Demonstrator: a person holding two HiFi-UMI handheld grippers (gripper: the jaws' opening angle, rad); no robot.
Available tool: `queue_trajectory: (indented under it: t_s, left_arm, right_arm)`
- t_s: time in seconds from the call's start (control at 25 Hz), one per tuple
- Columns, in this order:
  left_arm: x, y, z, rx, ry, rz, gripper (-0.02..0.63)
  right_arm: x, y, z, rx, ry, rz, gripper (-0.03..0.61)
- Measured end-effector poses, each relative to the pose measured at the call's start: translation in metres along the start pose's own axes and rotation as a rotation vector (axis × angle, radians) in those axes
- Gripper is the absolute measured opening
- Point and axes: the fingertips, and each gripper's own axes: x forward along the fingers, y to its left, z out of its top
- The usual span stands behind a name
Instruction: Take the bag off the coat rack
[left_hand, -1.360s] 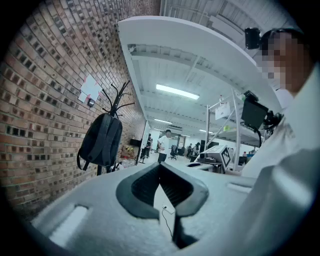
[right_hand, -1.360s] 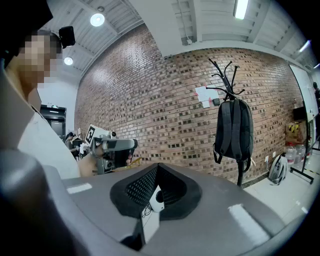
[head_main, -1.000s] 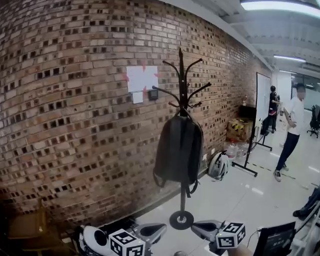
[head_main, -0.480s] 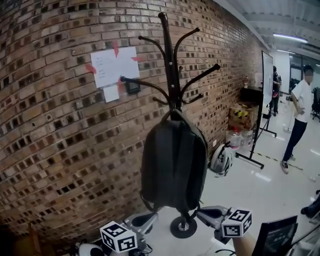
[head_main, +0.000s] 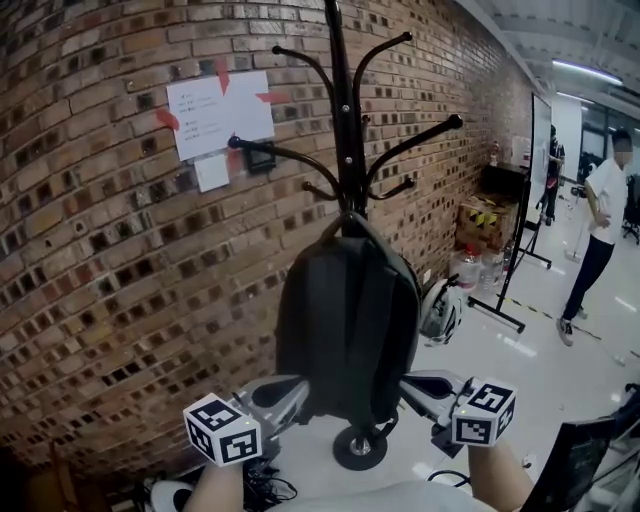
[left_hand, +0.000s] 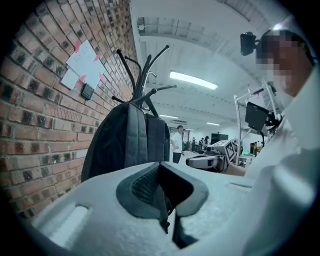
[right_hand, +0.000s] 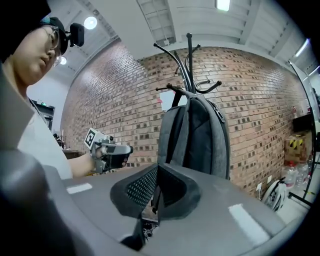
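Note:
A dark grey backpack (head_main: 348, 320) hangs by its top loop from a black coat rack (head_main: 345, 130) that stands on a round base (head_main: 360, 447). My left gripper (head_main: 295, 387) is low at the bag's left side, shut and empty. At the bag's lower right is my right gripper (head_main: 412, 385), likewise shut with nothing in it. Whether either touches the bag I cannot tell. In the left gripper view the closed jaws (left_hand: 164, 196) point up at the backpack (left_hand: 127, 140). The right gripper view has its closed jaws (right_hand: 156, 192) below the backpack (right_hand: 197, 135).
A brick wall (head_main: 110, 260) runs close behind the rack, with taped paper (head_main: 218, 112) and a small black box (head_main: 262, 157). A helmet (head_main: 440, 312), bottles and a cardboard box (head_main: 480, 225) lie along the wall. A whiteboard stand (head_main: 520, 230) and a person (head_main: 600, 240) are at right.
The head view has closed in on the rack, so the bag looks larger. Both grippers have risen from the bottom edge to either side of the bag's lower part, still shut.

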Motion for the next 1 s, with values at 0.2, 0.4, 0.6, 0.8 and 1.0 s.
queue_trajectory:
  t_s: [0.2, 0.4, 0.6, 0.8, 1.0]
  left_arm:
    - [0.012, 0.008, 0.011, 0.048, 0.0, -0.044, 0.002]
    - [0.02, 0.034, 0.031, 0.117, -0.01, -0.035, 0.085]
    - [0.028, 0.074, 0.057, 0.227, 0.042, -0.041, 0.284]
    - [0.049, 0.114, 0.067, 0.281, 0.119, -0.094, 0.441]
    - [0.068, 0.147, 0.059, 0.238, 0.174, -0.196, 0.471]
  right_arm:
    - [-0.008, -0.01, 0.01, -0.056, -0.045, -0.054, -0.002]
    - [-0.006, -0.022, 0.03, -0.102, -0.041, -0.058, 0.096]
    - [0.006, -0.04, 0.051, -0.157, -0.016, -0.038, 0.224]
    - [0.019, -0.064, 0.064, -0.202, 0.018, -0.036, 0.311]
    - [0.015, -0.065, 0.065, -0.204, 0.02, 0.037, 0.323]
